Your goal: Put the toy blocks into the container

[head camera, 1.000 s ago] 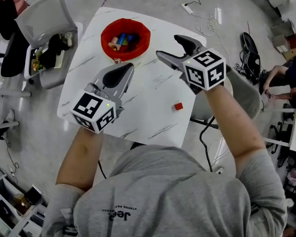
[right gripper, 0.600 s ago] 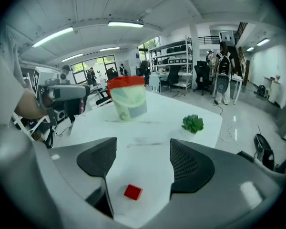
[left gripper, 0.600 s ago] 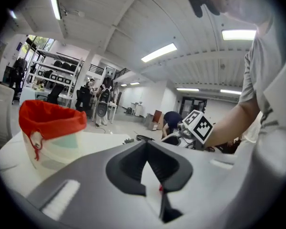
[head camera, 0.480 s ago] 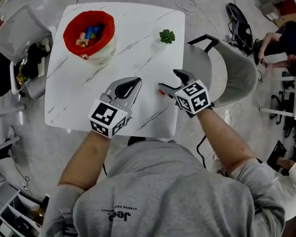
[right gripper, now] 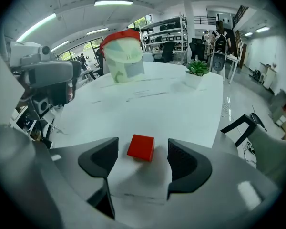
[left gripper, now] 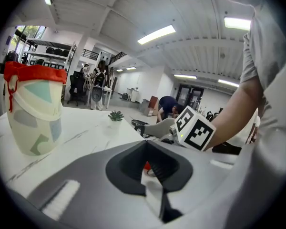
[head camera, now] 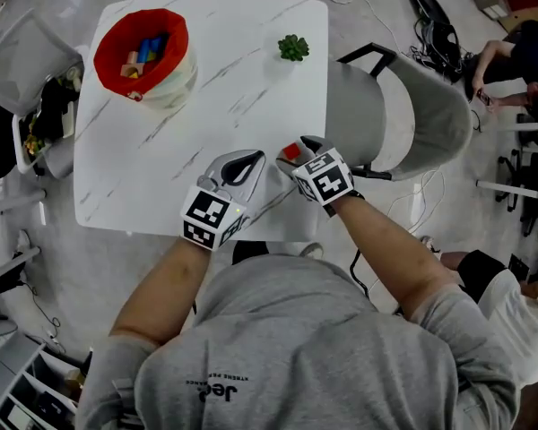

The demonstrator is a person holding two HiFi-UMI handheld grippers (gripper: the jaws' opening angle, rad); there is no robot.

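In the head view, the red block (head camera: 290,151) is sitting near the counter's (head camera: 215,106) near right edge, at the tips of the right hand-held gripper (head camera: 295,148). The left hand-held gripper (head camera: 248,159) is pointing forward just to its left. The red-rimmed container (head camera: 108,56) is standing well apart at the far left corner, showing several coloured blocks (head camera: 142,54) inside, and a small plant (head camera: 293,47) is sitting near the far right corner. The left gripper view is showing that gripper's jaws pressed together on nothing, a sliver of the red block peeking beyond them, and only the container's outside. The right gripper view is showing its jaws standing apart, with the block lying flat on the counter between them and touching neither. Being a cube, the block has no longer side, and one face is looking toward the camera, angled slightly aside.
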